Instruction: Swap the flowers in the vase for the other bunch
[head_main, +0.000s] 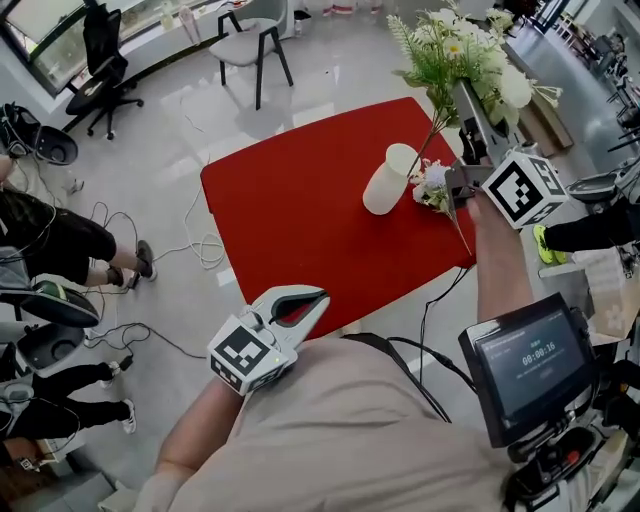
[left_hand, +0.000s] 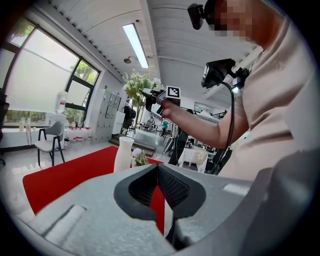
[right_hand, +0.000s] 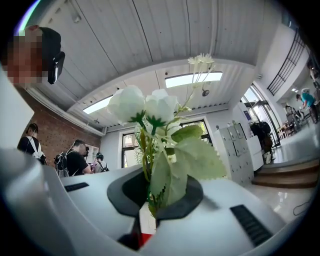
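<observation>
Jaws of the right gripper (head_main: 462, 105) clamped on the white flowers (head_main: 455, 45); left jaws together, holding nothing.

From the head view, that bunch hangs above the white vase (head_main: 388, 180) on the red table (head_main: 290, 200), one stem end close to the mouth; I can't tell if it's clear of the rim. The other bunch (head_main: 432, 190) lies just beside the vase. The left gripper (head_main: 300, 300) hovers near the table's near edge. Its own view shows the pads meeting with nothing between them, vase and spare bunch well ahead. The right gripper view shows stems and leaves pinched between the pads. I'd go straight up until the stems are clear, so the vase doesn't tip, then lay the bunch apart from the spare one.
</observation>
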